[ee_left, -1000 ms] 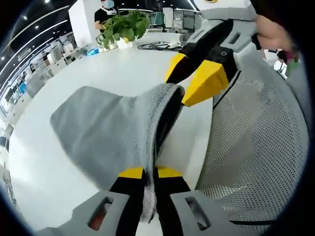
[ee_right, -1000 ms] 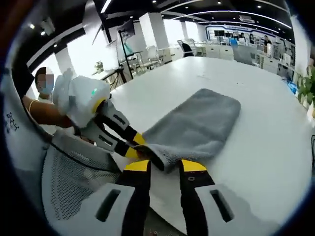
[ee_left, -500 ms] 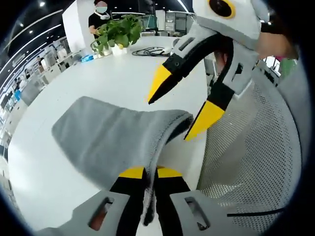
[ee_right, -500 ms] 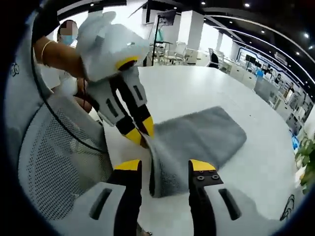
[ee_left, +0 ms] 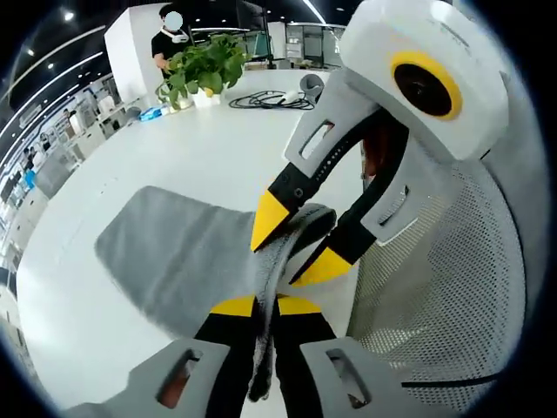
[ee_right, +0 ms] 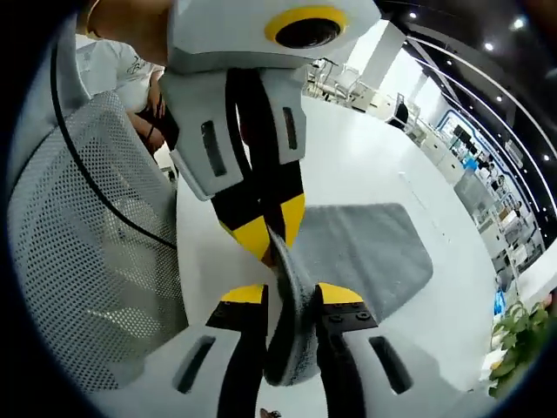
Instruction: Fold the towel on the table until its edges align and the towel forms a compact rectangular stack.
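A grey towel (ee_left: 165, 252) lies on the white table (ee_left: 200, 148), its near edge lifted into a bunched fold. My left gripper (ee_left: 265, 305) is shut on that fold at the bottom of the left gripper view. Just beyond it, my right gripper (ee_left: 294, 244) comes in from the right with the same fold between its yellow tips. In the right gripper view the towel (ee_right: 365, 252) stretches away over the table (ee_right: 348, 148). There my right gripper (ee_right: 291, 294) is shut on the thick fold, and the left gripper (ee_right: 274, 239) pinches it from above, almost touching.
A grey mesh chair back (ee_left: 444, 287) stands close to the table's edge beside both grippers, also visible as the chair back (ee_right: 78, 226). A potted plant (ee_left: 204, 65) and black cables (ee_left: 270, 100) sit at the far end of the table. A person (ee_left: 170, 35) stands beyond them.
My right gripper let go of the towel, opened wide, swung in close to the left gripper and closed on the lifted fold. My left gripper kept its hold throughout.
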The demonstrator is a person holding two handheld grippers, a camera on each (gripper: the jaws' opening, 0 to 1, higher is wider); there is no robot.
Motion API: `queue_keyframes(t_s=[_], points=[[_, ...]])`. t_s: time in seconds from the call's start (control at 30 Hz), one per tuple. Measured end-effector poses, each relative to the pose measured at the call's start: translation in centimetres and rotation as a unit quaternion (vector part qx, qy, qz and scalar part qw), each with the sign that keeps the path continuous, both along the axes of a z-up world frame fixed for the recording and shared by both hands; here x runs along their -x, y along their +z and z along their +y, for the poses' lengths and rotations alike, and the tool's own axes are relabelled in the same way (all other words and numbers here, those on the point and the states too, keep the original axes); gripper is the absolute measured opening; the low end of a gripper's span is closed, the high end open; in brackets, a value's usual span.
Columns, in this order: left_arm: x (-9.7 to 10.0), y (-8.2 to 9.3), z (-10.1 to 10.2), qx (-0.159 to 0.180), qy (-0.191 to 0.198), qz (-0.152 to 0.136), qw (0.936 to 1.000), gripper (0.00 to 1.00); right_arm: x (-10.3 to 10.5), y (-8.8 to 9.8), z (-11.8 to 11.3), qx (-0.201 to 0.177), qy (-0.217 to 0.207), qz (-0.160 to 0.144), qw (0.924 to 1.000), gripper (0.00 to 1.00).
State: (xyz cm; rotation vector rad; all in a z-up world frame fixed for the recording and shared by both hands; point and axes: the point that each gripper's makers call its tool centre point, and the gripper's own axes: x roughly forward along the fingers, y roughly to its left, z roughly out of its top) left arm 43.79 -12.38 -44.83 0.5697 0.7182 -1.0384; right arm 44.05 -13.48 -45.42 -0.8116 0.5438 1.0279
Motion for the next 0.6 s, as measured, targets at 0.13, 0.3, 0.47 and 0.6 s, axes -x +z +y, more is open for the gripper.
queue_keyframes(t_s=[0.13, 0.3, 0.47, 0.6], points=[[0.1, -0.4, 0.1, 0.003, -0.004, -0.002, 1.0000, 0.06, 0.0, -0.1, 0.0, -0.030, -0.033, 0.047, 0.9979, 0.06], [-0.8, 0.8, 0.7, 0.022, -0.007, -0.058, 0.9981, 0.21, -1.0, 0.5, -0.4, -0.095, -0.090, 0.089, 0.9874, 0.04], [-1.1, 1.5, 2.4, 0.023, -0.002, -0.075, 0.9969, 0.34, -1.1, 1.5, -0.8, -0.113, -0.099, 0.098, 0.9837, 0.04], [-1.4, 0.5, 4.7, -0.002, -0.005, -0.099, 0.9951, 0.38, -1.5, 1.8, -0.9, -0.133, -0.116, 0.111, 0.9780, 0.04]])
